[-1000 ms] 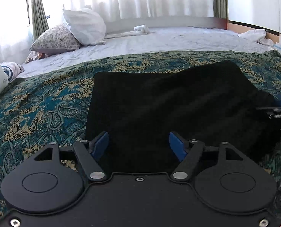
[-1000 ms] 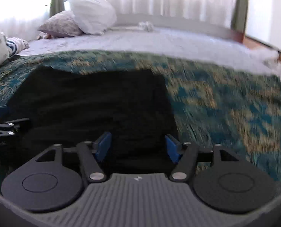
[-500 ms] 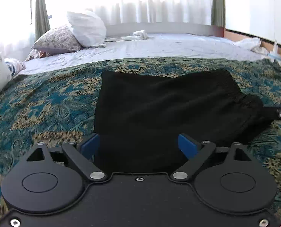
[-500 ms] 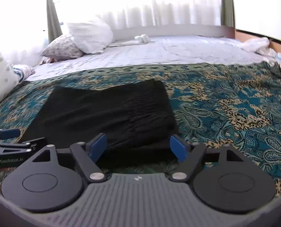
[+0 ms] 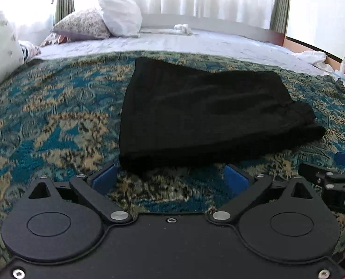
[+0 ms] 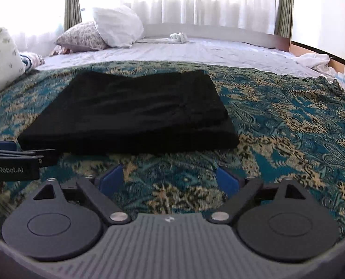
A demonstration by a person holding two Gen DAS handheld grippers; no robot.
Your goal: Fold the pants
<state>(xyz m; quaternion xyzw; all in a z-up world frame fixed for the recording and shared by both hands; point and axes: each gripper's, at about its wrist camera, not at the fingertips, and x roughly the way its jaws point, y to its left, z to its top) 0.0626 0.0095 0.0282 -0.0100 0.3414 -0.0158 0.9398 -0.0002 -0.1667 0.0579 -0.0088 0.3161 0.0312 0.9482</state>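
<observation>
The black pants lie folded into a compact rectangle on the teal patterned bedspread; they also show in the right wrist view. My left gripper is open and empty, just short of the pants' near edge. My right gripper is open and empty, a little back from the pants' near edge. Each gripper shows at the side of the other's view.
Pillows lie at the far left of the bed on a white sheet. A white cloth lies at the right edge. Curtained windows stand behind the bed.
Both grippers have let go of the pants, opened wide and drawn back toward me. The pants now lie flat and folded on the bedspread.
</observation>
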